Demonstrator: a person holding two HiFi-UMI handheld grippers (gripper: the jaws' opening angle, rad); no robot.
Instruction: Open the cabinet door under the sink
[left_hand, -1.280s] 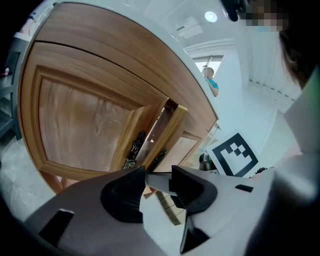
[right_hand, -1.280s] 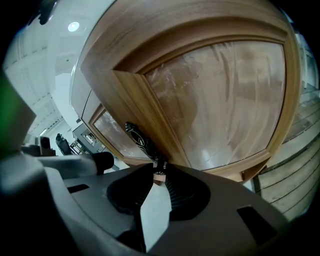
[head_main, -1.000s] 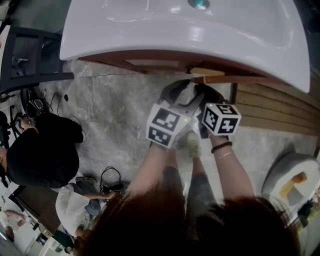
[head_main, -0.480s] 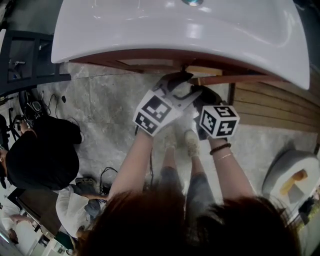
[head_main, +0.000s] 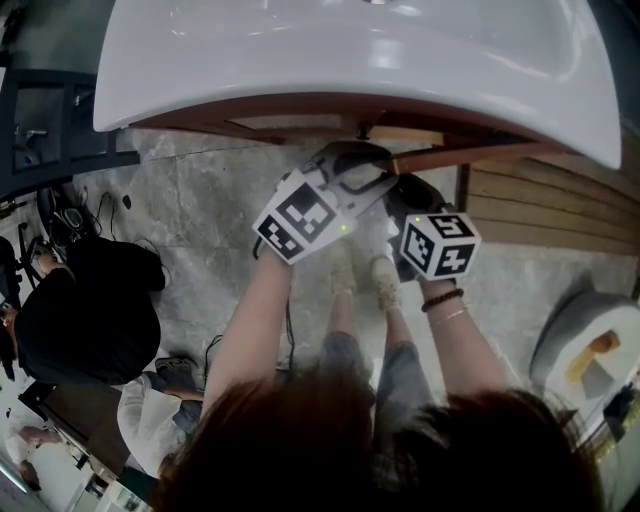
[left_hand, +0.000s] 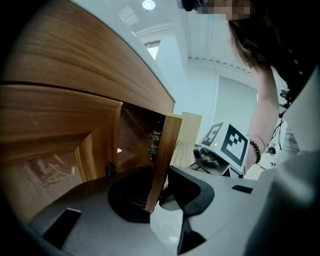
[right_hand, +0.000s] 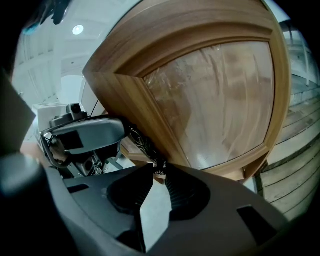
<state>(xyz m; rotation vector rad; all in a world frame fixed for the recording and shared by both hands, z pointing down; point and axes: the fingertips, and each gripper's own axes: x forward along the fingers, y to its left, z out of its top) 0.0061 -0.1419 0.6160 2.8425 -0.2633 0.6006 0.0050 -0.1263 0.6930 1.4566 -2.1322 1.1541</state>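
Note:
The wooden cabinet under the white sink (head_main: 300, 60) has its right door (right_hand: 225, 100) ajar. In the left gripper view that door's free edge (left_hand: 162, 160) stands upright between the jaws of my left gripper (left_hand: 159, 192), which are closing and touch it on both sides. Hinges (left_hand: 152, 142) show inside the cabinet, and the other door's small knob (left_hand: 109, 169) is further left. My right gripper (right_hand: 156, 175) is shut on the door's dark ornate handle (right_hand: 145, 145). Seen from the head view, the left gripper (head_main: 355, 175) and right gripper (head_main: 405, 195) sit close together under the sink's rim.
The wearer's feet (head_main: 385, 280) stand on the grey stone floor just below the grippers. A person in black (head_main: 80, 320) crouches at the left among cables. A dark rack (head_main: 40, 120) is at far left, wooden slats (head_main: 540, 215) at right, a white object (head_main: 590, 350) at lower right.
My left gripper has rolled and shifted left, its marker cube swinging out, and its jaws have come in round the door's edge. The right gripper has kept still on the handle.

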